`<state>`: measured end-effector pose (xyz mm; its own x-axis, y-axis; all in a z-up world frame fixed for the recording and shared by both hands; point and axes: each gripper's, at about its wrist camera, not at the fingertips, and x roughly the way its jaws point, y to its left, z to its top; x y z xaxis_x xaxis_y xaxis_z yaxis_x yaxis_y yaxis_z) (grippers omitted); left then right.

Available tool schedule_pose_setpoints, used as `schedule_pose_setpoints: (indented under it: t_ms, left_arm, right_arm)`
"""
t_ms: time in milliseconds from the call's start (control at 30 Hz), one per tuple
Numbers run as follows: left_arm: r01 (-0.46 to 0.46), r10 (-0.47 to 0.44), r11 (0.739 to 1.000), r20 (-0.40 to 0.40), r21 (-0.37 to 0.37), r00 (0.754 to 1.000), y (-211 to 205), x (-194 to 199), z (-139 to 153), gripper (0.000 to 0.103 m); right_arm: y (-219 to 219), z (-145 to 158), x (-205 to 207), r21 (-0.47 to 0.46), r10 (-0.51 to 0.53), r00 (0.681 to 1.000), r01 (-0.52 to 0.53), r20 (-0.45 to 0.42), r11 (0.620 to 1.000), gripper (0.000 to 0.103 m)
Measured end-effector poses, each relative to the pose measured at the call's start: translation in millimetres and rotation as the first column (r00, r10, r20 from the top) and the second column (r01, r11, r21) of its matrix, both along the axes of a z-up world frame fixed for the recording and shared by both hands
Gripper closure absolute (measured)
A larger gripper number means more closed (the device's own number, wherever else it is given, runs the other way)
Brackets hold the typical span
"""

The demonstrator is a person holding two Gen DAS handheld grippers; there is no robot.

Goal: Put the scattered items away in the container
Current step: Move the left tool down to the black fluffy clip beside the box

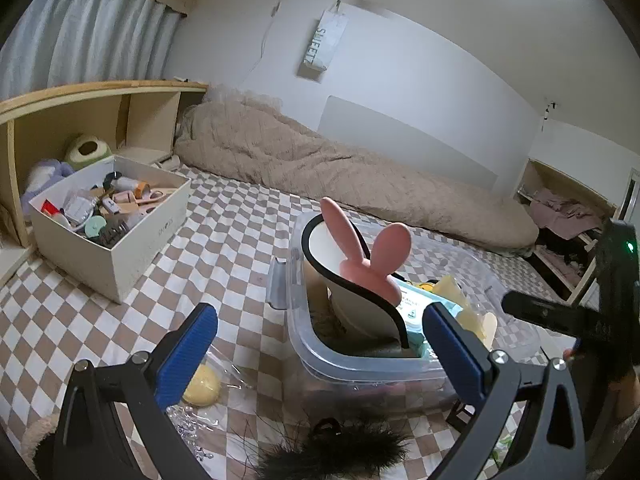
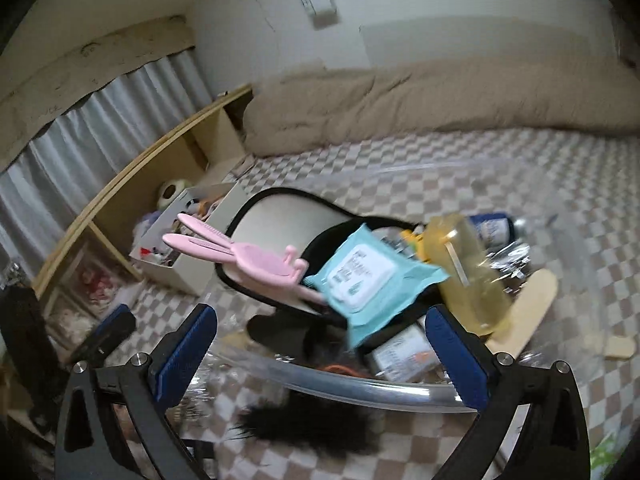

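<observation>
In the right wrist view, the right gripper (image 2: 320, 354) stands wide apart with nothing between its pads, low in the frame. The clear container (image 2: 360, 388) lies just above it, holding a pink rabbit-shaped item (image 2: 240, 258) and a blue wipes pack (image 2: 368, 280). The left gripper (image 1: 320, 354) is likewise spread and empty, the container (image 1: 320, 354) directly ahead at frame centre.

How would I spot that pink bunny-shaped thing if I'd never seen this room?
Find the clear plastic bin on the checkered bedspread. The pink rabbit-shaped holder stands inside against a black-rimmed cream mat; it's the only pink item there, with two ears poking above the rim.
</observation>
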<state>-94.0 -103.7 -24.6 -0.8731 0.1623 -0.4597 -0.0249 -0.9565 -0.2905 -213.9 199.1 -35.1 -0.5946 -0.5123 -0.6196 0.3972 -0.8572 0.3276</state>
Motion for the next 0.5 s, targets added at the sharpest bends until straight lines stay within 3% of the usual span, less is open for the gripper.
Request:
schedule_pose_setpoints:
  t_ms: [233,500]
  left_arm:
    - [0.009,-0.009,1.000,-0.011,-0.021,1.000,10.5,2.6,1.8,0.000]
    - [0.032,-0.034,0.997,-0.028,-0.065,0.999,30.3,10.0,5.3,0.000]
  right_arm:
    - [12.4,-2.3,24.4,0.036,-0.015,0.993,0.020,-0.119,0.999,0.000]
    - [37.7,4.8,50.1,-0.058,-0.068,0.969,0.055,-0.237,0.997,0.000]
